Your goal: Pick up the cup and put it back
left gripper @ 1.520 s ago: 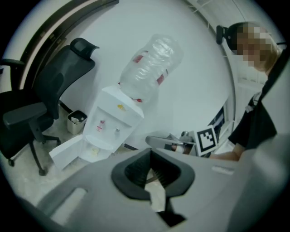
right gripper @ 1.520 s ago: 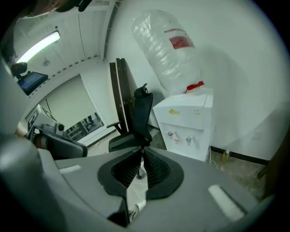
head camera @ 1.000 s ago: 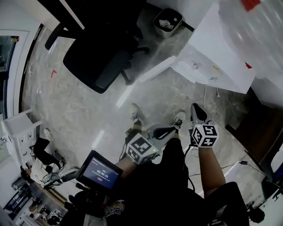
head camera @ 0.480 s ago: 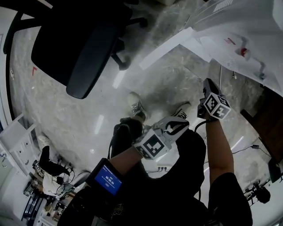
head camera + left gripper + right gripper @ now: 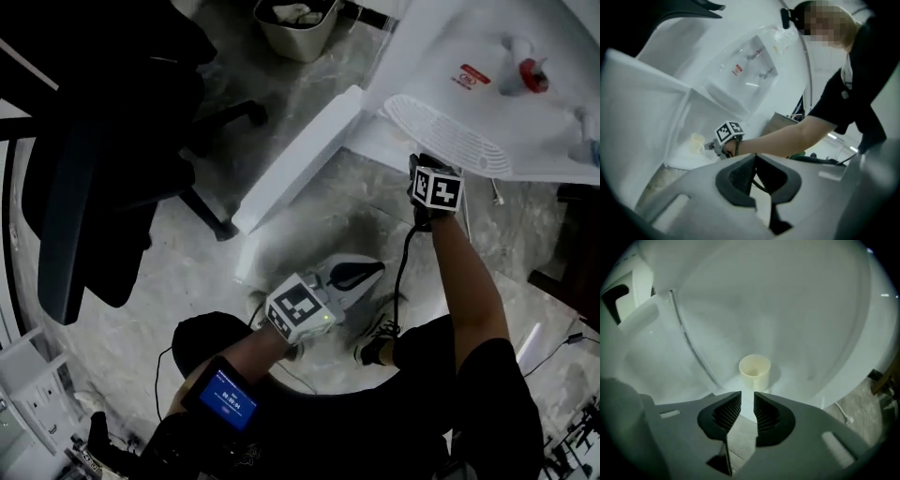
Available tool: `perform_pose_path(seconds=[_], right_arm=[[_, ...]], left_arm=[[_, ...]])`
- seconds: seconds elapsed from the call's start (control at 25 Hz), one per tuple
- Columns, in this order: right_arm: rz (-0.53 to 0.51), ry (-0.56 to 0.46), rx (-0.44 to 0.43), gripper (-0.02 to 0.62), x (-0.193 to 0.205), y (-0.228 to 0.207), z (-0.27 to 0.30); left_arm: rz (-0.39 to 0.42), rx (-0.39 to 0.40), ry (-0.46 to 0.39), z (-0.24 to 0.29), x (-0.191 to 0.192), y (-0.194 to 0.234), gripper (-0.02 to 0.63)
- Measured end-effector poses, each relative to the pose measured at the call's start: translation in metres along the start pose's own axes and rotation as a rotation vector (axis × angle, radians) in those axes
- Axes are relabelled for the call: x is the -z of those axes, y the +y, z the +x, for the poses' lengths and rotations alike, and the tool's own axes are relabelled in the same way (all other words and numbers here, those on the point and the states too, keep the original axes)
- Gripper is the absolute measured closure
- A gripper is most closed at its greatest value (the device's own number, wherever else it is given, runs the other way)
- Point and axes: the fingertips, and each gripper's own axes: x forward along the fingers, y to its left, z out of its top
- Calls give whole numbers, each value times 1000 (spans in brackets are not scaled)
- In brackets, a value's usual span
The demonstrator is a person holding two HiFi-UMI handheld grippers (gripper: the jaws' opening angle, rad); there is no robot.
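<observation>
A pale yellow paper cup (image 5: 754, 371) stands upright on the white drip tray (image 5: 450, 141) of a water dispenser; the left gripper view shows the cup (image 5: 697, 142) too. My right gripper (image 5: 747, 397) points at it from just short of the tray. Its jaws are opening, with a narrow gap and nothing between them. The head view shows the right gripper (image 5: 427, 164) at the tray's front edge, and the cup is hidden there. My left gripper (image 5: 375, 270) hangs low over the floor, shut and empty, and its pads (image 5: 753, 157) meet at the tip.
The dispenser's red tap (image 5: 534, 75) sits above the tray. A white panel (image 5: 300, 155) leans toward the floor left of the tray. A black office chair (image 5: 94, 141) stands at left, a waste bin (image 5: 295, 23) at top. A small screen (image 5: 225, 398) shows by my left arm.
The head view has swung toward the dispenser. My right gripper has risen from beside my leg to the drip tray's edge. The left gripper stays low in front of me.
</observation>
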Motion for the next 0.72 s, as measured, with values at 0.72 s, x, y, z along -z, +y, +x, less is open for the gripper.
perform_pose_path(seconds=[0.72], right_arm=[[-7,86,-24,534,-12,-16,79]], left_arm=[[49,125,106,23,23,10,601]])
